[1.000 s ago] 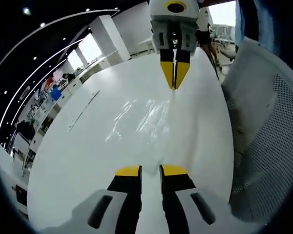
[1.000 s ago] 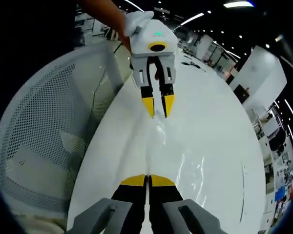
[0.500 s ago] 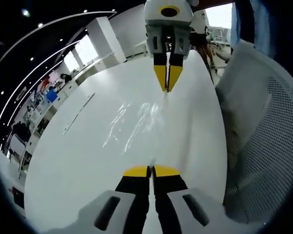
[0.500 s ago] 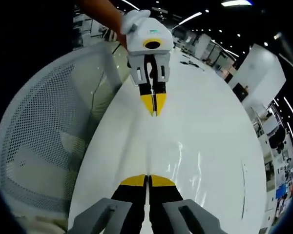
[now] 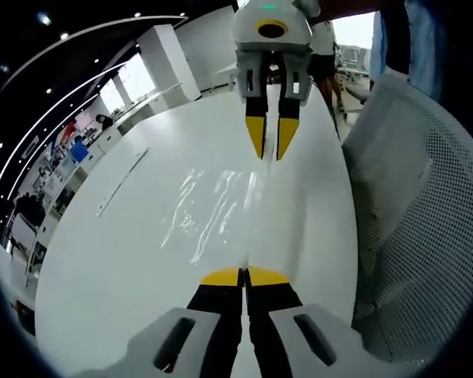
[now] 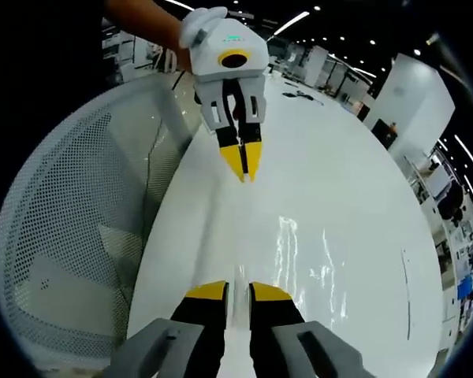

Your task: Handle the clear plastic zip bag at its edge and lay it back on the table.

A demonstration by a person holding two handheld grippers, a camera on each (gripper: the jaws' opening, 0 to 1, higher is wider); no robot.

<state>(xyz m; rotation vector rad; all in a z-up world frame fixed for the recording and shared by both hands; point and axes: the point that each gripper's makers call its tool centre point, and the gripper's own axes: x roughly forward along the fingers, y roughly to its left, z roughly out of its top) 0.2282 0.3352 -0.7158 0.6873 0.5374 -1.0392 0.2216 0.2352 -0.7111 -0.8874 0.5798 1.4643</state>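
Observation:
The clear plastic zip bag (image 5: 213, 206) lies flat on the white table (image 5: 110, 268), showing mostly as glints, also in the right gripper view (image 6: 303, 253). My left gripper (image 5: 244, 276) is shut, its yellow tips pinched on the bag's near edge; in the right gripper view it hangs from above (image 6: 243, 167), held by a gloved hand (image 6: 202, 22). My right gripper (image 6: 238, 292) stands open over the bag's opposite edge, with nothing gripped. In the left gripper view its tips (image 5: 271, 140) are spread just above the bag.
A white mesh chair (image 5: 414, 236) stands close against the table's edge beside both grippers, also in the right gripper view (image 6: 71, 236). A thin long strip (image 5: 122, 181) lies on the table farther out. Desks and people stand in the background.
My right gripper has opened and let go of the bag's edge. The left gripper stays shut. Both views have shifted slightly.

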